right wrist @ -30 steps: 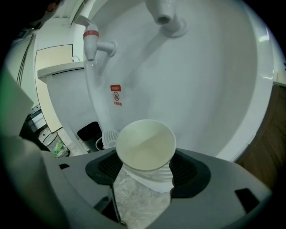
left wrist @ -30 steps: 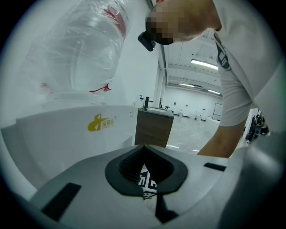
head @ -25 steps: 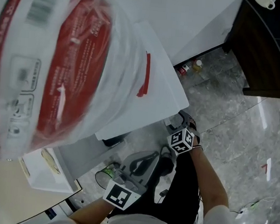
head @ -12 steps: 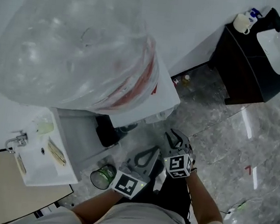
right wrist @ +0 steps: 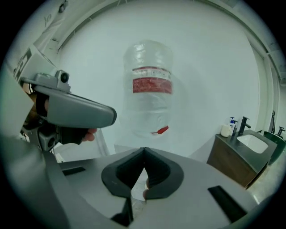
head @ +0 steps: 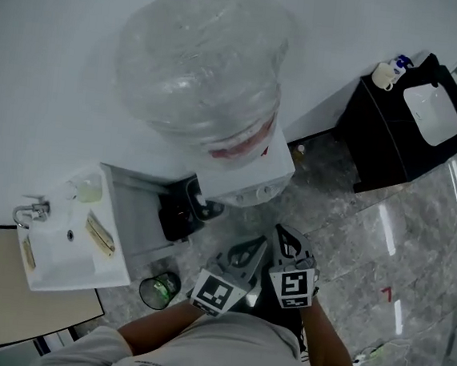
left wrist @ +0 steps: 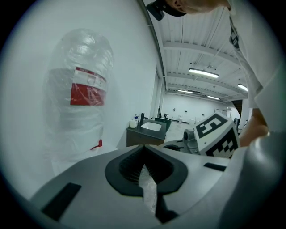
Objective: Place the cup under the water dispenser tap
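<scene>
Plainly, both tools were closed on nothing. The left tool [head: 250, 246] and the right tool [head: 286, 235] hung side by side in front of the water dispenser [head: 249, 180], each with its jaws pressed together. The green cup [head: 159, 290] stood on the floor, just left of the left tool, near the small white sink [head: 61, 254].

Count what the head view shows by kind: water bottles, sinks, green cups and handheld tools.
Water bottle: 1
Sinks: 2, white sink, dark-cabinet sink
Green cup: 1
Tools: 2, left tool, right tool
Total: 6
</scene>
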